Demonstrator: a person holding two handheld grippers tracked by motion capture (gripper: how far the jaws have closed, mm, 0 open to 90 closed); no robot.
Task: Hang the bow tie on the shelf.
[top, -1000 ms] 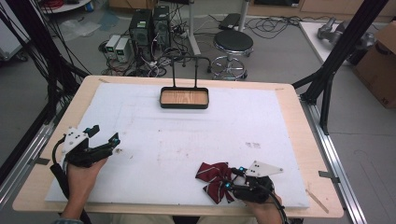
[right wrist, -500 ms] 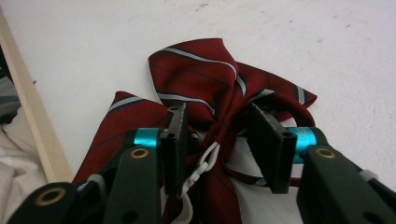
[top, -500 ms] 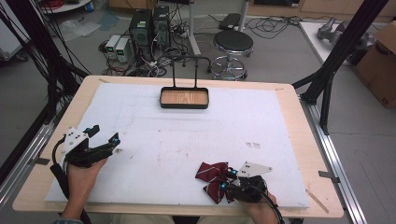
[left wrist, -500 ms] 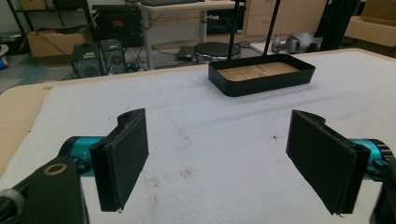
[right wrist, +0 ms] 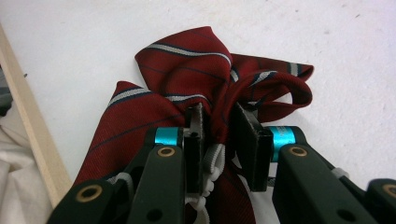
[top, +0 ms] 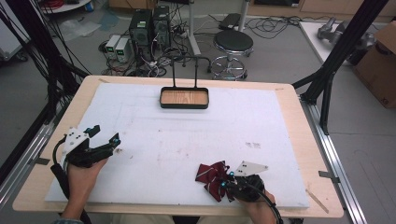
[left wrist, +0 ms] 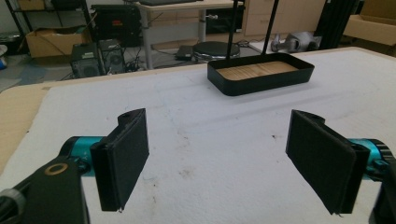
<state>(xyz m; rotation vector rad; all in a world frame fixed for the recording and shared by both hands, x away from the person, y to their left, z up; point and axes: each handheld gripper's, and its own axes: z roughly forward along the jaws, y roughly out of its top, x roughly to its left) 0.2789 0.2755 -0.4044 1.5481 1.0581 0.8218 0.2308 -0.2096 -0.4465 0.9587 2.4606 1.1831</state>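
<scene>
A dark red bow [top: 211, 175] with white and navy stripes lies on the white mat near the front edge, right of centre. My right gripper [top: 225, 181] reaches it from the right. Its jaws have just been closing and now pinch the knot at the middle of the bow [right wrist: 187, 74], with fabric bunched between the pads [right wrist: 195, 133] of my right gripper [right wrist: 219, 128]. A white elastic loop hangs below the knot. My left gripper [top: 106, 135] rests at the mat's left side, jaws wide apart with nothing between them, and it [left wrist: 219, 158] faces the tray.
A black tray [top: 184, 106] with a wooden floor and a tall wire handle stands at the far middle of the mat; its rim [left wrist: 261, 85] shows ahead of the left gripper. The table's wooden front edge [right wrist: 32, 140] runs close beside the bow.
The right gripper's jaws have closed onto the bow's middle, and the hand shifted slightly left. The left hand has stayed put.
</scene>
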